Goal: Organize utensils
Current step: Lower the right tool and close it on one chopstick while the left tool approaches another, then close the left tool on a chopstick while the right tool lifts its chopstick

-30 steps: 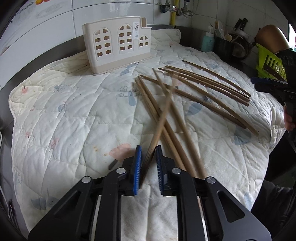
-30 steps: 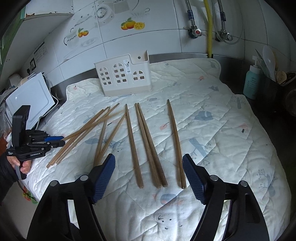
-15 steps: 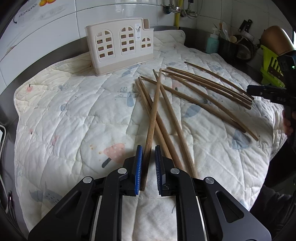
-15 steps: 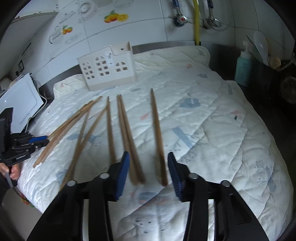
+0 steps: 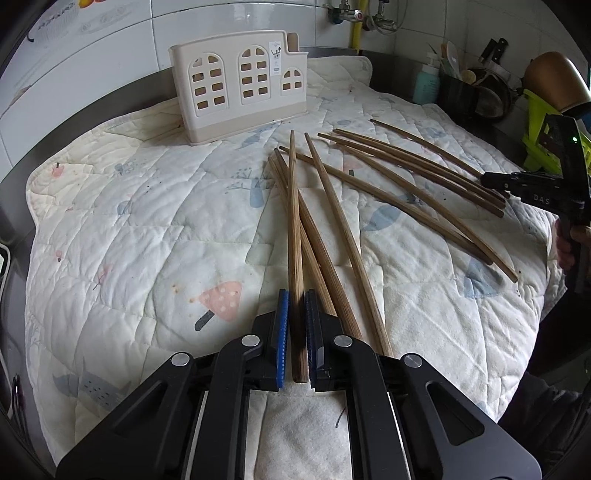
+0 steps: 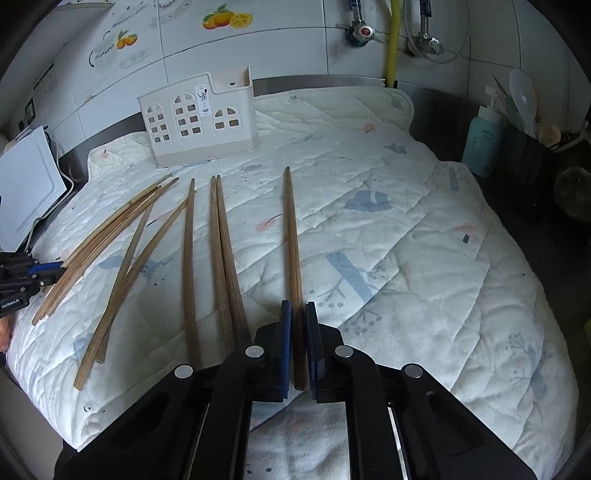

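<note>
The quilt (image 6: 406,229) is cream-white, stitched in diamonds, printed with pale blue trees and leaves and pink mushrooms (image 5: 221,295). The chopsticks (image 6: 221,251) are brown wood with darker grain. The utensil holder (image 5: 240,85) by the quilt's far edge is beige, pierced with arched window patterns. Both the left gripper (image 5: 295,328) and the right gripper (image 6: 298,332) are black with blue pads (image 5: 282,332). The wall tiles (image 6: 288,37) are white, carrying orange fruit stickers (image 6: 225,20). The pipe (image 6: 392,40) is yellow, the bottle (image 6: 482,142) teal.
</note>
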Motion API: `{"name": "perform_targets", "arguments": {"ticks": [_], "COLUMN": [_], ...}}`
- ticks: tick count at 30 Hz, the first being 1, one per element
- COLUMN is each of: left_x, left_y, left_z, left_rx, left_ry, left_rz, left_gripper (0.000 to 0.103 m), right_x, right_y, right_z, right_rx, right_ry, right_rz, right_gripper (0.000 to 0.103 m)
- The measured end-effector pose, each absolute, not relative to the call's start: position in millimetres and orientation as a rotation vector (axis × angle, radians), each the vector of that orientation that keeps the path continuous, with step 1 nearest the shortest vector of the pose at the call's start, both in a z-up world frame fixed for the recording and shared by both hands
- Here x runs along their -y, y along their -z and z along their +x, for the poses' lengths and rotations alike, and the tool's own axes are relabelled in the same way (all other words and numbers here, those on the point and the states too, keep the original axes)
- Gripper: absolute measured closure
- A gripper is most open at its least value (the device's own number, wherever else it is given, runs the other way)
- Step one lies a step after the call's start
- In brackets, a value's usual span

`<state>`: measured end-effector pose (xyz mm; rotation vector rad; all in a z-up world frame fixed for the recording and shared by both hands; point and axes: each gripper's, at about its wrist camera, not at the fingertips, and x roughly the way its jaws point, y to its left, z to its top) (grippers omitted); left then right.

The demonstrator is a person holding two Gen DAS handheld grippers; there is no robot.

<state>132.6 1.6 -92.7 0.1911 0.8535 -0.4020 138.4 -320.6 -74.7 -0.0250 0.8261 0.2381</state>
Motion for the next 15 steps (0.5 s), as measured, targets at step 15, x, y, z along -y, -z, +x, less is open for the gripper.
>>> {"name": "perform_targets", "arguments": {"ticks": [15], "left_x": [-12.8], "left_y": [46.6], "left_z": [111.0], "left_rx": [-0.714], "left_ry": [0.338], "left_rz": [0.057], "left_gripper": [0.097], "right_x": [322.7], "right_y": [-0.9], "right_z": [114.0], "right_rx": [-0.663], "right_ry": [-0.288], "right_rz": [-0.002], "right_gripper": [0.096]}}
